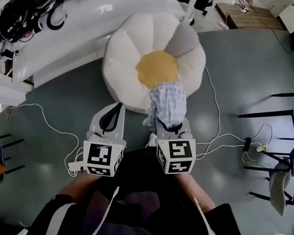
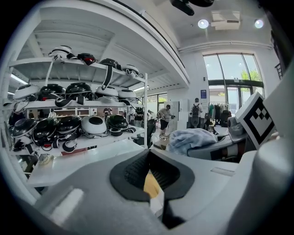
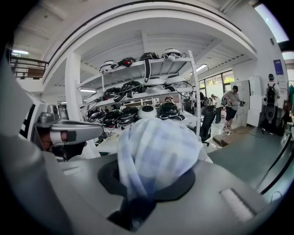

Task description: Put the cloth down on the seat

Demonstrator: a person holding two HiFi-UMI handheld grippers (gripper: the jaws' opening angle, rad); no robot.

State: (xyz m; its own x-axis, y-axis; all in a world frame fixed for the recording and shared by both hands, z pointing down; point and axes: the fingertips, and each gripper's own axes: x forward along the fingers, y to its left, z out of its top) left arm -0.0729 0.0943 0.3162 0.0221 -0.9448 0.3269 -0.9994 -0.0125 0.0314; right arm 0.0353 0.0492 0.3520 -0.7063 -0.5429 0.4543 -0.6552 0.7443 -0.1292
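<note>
The head view alone shows the seat [image 1: 127, 49], a round cushion shaped like a flower with white petals and a yellow middle [image 1: 156, 68], lying on the grey floor [image 1: 244, 69]. In that view the right gripper [image 1: 168, 128] holds a blue-and-white checked cloth [image 1: 167, 103], which stands bunched above the near edge of the seat, partly over the yellow middle. Whether the cloth touches the cushion cannot be told. The right gripper view shows the grip itself: the jaws are closed on the cloth, which bulges up out of them and blocks much of the scene ahead. The left gripper [image 1: 116, 108] is just beside it, over the floor short of the seat. Its own view shows its jaws drawn close together with nothing between them, and only a sliver of yellow and white shows through the gap. The gripper views add what the head view cuts off: tall shelves [image 2: 78, 78] loaded with black and white headsets, big windows [image 2: 229, 75] and people [image 2: 164, 117] standing far off. White cables [image 1: 215, 111] trail across the floor, and a white tabletop [image 1: 91, 15] carrying more headsets runs behind the seat.
</note>
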